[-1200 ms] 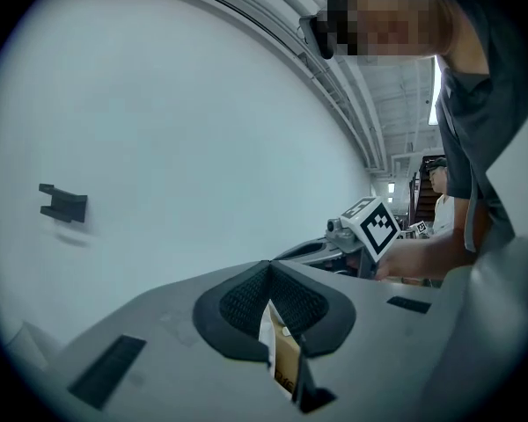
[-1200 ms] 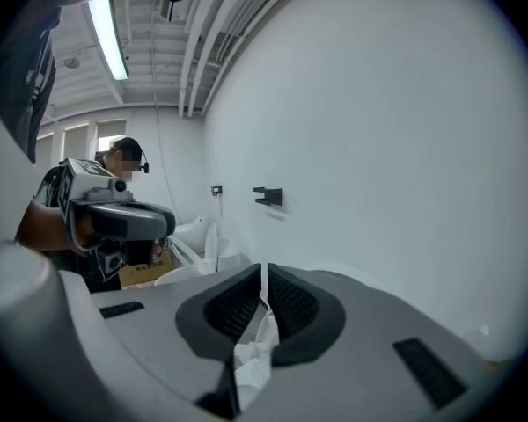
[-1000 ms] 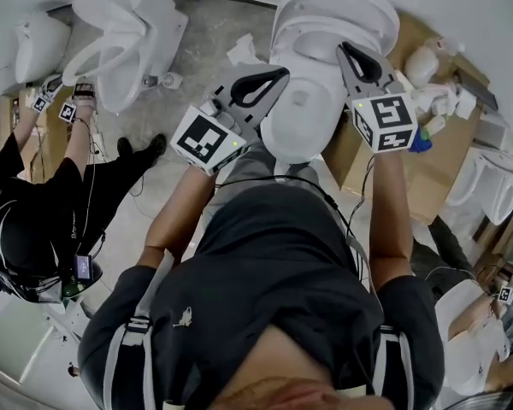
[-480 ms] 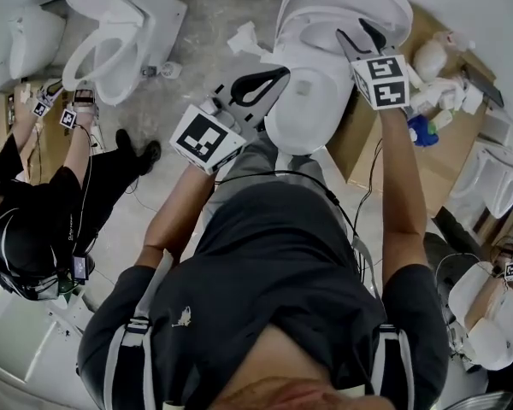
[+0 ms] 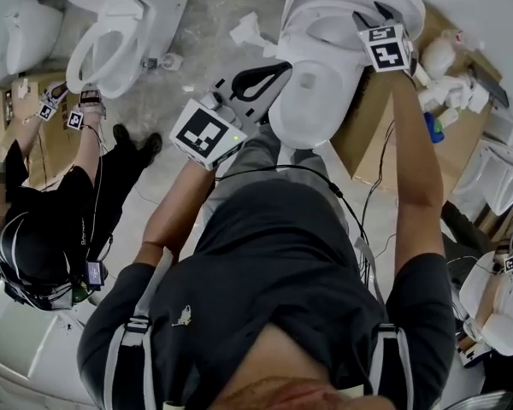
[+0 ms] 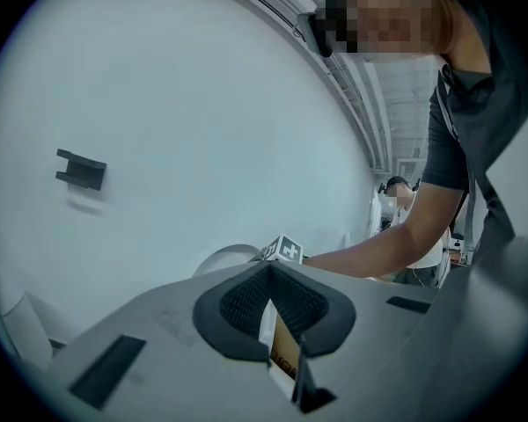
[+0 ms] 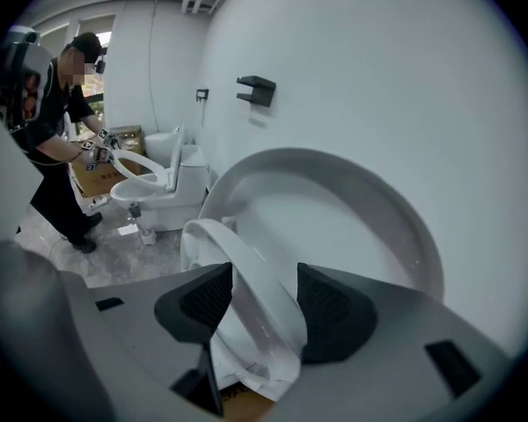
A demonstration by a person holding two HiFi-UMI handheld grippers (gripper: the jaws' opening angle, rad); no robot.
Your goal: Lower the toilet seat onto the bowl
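The right gripper (image 7: 264, 275) is spread, its jaws having just been opening. The front rim of the raised toilet seat (image 7: 213, 236) sits between the pads, seemingly not pinched. The seat tilts forward off the upright lid (image 7: 352, 209), above the back edge of the bowl (image 5: 312, 101). The left gripper (image 6: 268, 269) is pressed together on nothing, just beside the bowl's left edge. Dark print on brown cardboard (image 6: 286, 359) below it is too blurred to read.

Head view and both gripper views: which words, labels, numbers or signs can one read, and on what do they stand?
No text is readable.
Marker cubes: square patterns only, no letters.
Cardboard: dark print, too blurred to read.
Shirt logo: small and pale, too small to read.
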